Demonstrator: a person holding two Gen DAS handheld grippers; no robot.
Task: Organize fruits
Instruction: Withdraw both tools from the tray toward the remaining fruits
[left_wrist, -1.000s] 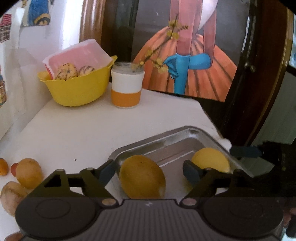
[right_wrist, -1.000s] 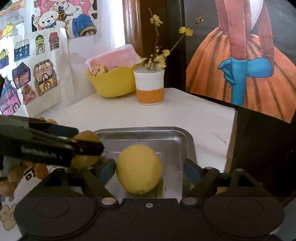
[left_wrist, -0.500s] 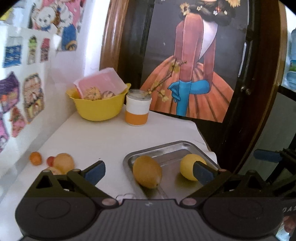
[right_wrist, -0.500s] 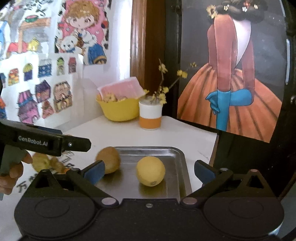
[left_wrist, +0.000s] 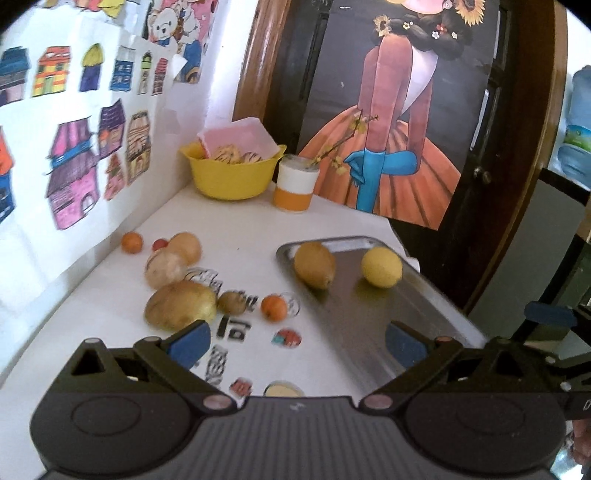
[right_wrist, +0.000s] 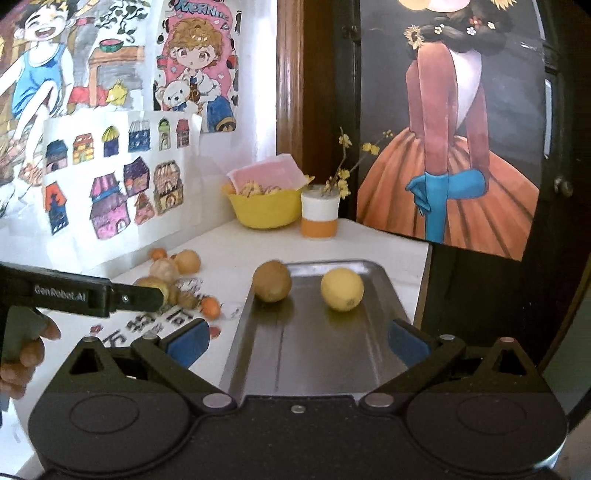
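Left tool (left_wrist: 295, 345) was released, blue pads spread wide, nothing between them; it hung above the white tabletop (left_wrist: 240, 221) at the near left edge of the metal tray (left_wrist: 424, 317). Right tool (right_wrist: 297, 341) was likewise released and empty, poised over the tray's near end.

On the tray, toward 12 o'clock from both tools: a brownish-yellow fruit (left_wrist: 314, 264) at the far left corner and a yellow lemon (left_wrist: 381, 267) just to its right, the two apart, not touching.

Off the tray, at 10 to 11 o'clock from the left tool, loose fruit lay on the tabletop: a large tan fruit (left_wrist: 180, 304) nearest, a small brown one (left_wrist: 232, 302) beside it, a small orange (left_wrist: 274, 307) closest to the tray, then two pale round fruits (left_wrist: 173, 258) touching each other, with a second small orange (left_wrist: 132, 242) and a tiny red fruit (left_wrist: 160, 244) farther back.

At 12 o'clock, by the wall, stood a yellow bowl (left_wrist: 231, 177) and beside it an orange-and-white cup (left_wrist: 295, 188) with a flowering twig.

In the right wrist view, a hand (right_wrist: 22, 354) gripped the left tool's handle at 9 o'clock.
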